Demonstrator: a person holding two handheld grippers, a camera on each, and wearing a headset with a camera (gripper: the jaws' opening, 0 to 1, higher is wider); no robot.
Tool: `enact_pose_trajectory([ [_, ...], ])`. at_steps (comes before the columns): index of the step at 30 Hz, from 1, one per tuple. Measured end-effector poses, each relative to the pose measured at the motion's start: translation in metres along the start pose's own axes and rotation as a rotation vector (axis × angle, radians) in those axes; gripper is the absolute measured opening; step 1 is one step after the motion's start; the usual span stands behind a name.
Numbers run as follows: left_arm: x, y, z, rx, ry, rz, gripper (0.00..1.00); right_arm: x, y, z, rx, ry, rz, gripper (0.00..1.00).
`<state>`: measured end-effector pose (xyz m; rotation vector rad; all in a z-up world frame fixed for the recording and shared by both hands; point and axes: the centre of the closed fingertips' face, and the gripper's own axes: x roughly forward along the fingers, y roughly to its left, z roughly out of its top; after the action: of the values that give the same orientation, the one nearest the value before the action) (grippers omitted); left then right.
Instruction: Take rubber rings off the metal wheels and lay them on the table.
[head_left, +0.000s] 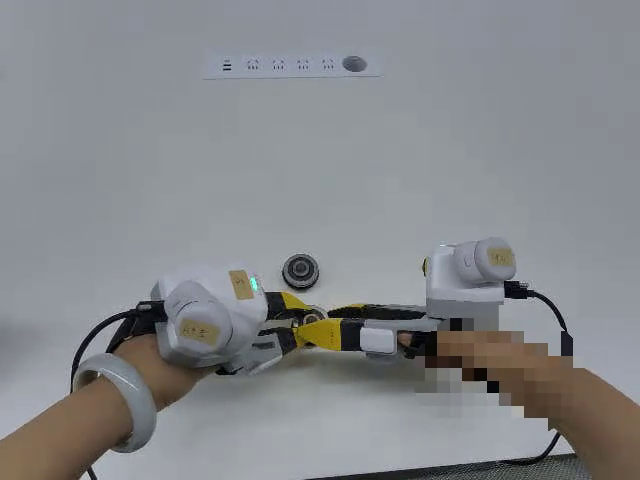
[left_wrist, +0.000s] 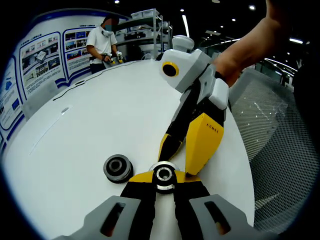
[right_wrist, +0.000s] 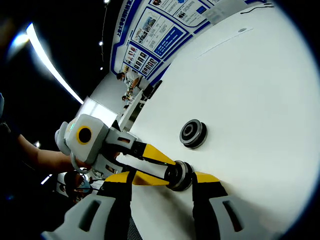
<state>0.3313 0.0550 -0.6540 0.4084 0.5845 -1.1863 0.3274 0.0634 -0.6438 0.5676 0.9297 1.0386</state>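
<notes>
- Left gripper is clamped on the small silver metal wheel with its black rubber ring, at lower centre.
- Right gripper meets it head-on, jaws part-spread astride the wheel; I cannot tell whether it is gripping.

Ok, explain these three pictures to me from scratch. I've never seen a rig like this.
There is no robot here. A person holds a two-jaw hand tool, called a gripper, in each hand at a white table. The head view comes from a camera on the person's headset, looking down at both grippers. The two round pictures each come from a camera on one gripper, looking forward along its own jaws. On the table lie a small metal wheel with a dark rim and, at the far edge, a power strip. The left gripper is closed on a second wheel. The right gripper has its yellow jaws on either side of that same wheel; whether it is squeezing is hard to tell.
</notes>
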Motion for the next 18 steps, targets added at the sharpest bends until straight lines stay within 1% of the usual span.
enact_pose_trajectory([
  [12, -0.0002, 0.0003, -0.0003, -0.003, 0.000, -0.001, 0.12, -0.0069, 0.0040, 0.0028, 0.018, -0.006, 0.018, 0.51],
  [13, -0.0002, 0.0003, -0.0003, -0.003, -0.001, -0.001, 0.12, -0.0079, 0.0057, 0.0029, 0.021, -0.005, 0.032, 0.47],
  [18, -0.0004, 0.0004, -0.0003, -0.005, -0.002, -0.002, 0.12, -0.0072, 0.0038, 0.0007, 0.026, 0.001, 0.026, 0.47],
])
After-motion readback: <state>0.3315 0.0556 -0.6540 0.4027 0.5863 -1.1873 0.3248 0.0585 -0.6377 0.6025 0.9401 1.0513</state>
